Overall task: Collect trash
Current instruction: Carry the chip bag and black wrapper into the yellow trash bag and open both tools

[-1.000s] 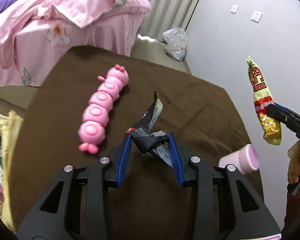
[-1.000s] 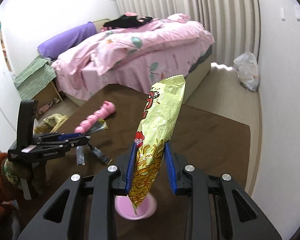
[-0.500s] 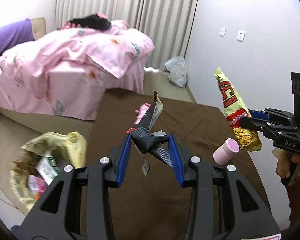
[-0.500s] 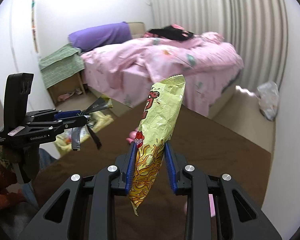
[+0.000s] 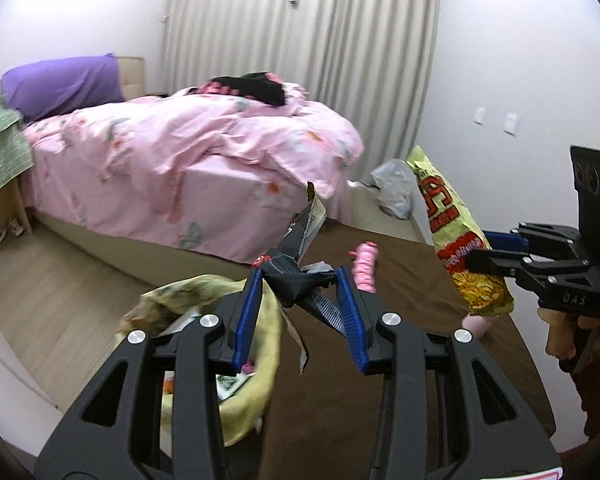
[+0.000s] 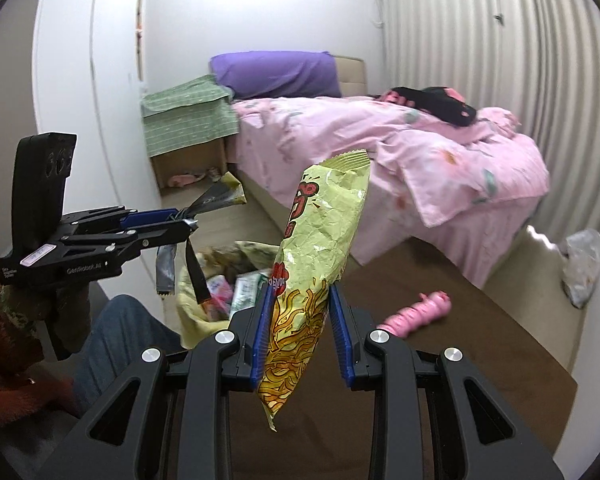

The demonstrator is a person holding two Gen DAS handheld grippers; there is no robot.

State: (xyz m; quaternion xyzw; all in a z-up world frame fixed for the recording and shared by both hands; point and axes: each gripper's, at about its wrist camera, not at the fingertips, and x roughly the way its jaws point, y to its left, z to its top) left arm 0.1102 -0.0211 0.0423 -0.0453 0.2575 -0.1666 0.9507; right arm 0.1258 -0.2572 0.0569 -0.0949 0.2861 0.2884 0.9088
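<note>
My left gripper (image 5: 298, 286) is shut on a crumpled black and silver wrapper (image 5: 296, 258), held in the air over the table's left edge; it also shows in the right wrist view (image 6: 180, 220). My right gripper (image 6: 300, 312) is shut on a yellow-green snack bag (image 6: 320, 256) with red print, held upright; the bag also shows in the left wrist view (image 5: 456, 240). A yellow trash bag (image 5: 236, 344) with several packets inside sits open on the floor beside the table, below my left gripper, and shows in the right wrist view (image 6: 224, 280).
A brown table (image 5: 400, 380) carries a pink caterpillar toy (image 5: 365, 266) and a pink cup (image 5: 476, 326). A bed with pink covers (image 5: 180, 164) stands behind. A white plastic bag (image 5: 392, 192) lies on the floor by the curtain. A box under green cloth (image 6: 188, 136) stands left.
Both grippers have swung left, away from the table top toward the yellow trash bag, each still holding its piece of trash. The trash bag has come under my left gripper.
</note>
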